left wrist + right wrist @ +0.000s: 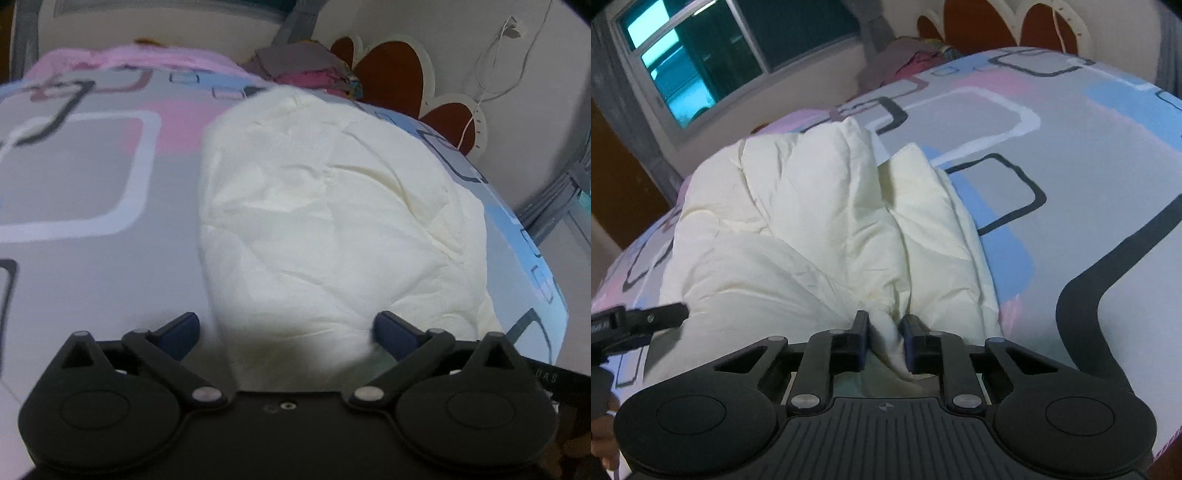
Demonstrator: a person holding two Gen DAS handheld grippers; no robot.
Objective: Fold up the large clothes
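The right gripper (885, 334) had its jaws clenched on a pinched ridge of the cream padded garment (820, 229), the cloth bunched thick between the two dark pads at the hem nearest the person. The left gripper (286, 330) stood with its jaws released and spread wide, hovering over the same garment's (332, 206) near edge; whether the pads brushed the fabric I could not tell.

The garment lay in a puffy heap on the bed (1089, 155), on the patterned sheet, its bulk stretching away from the grippers toward the heart-shaped headboard (391, 74). It looked quilted and stuffed, soft all through, with no stiffness to hold a crease. I judged it light for its size but springy, likely to balloon back up after pressing, and the smooth shell might slide in a shallow pinch. A deep bite on a doubled seam or hem, such as the right gripper had, seemed the surest hold; the left would do best taking the matching edge farther along from the right gripper, so the fold could lift evenly.

A pile of other clothes (314, 70) sat near the headboard, well apart from the garment.
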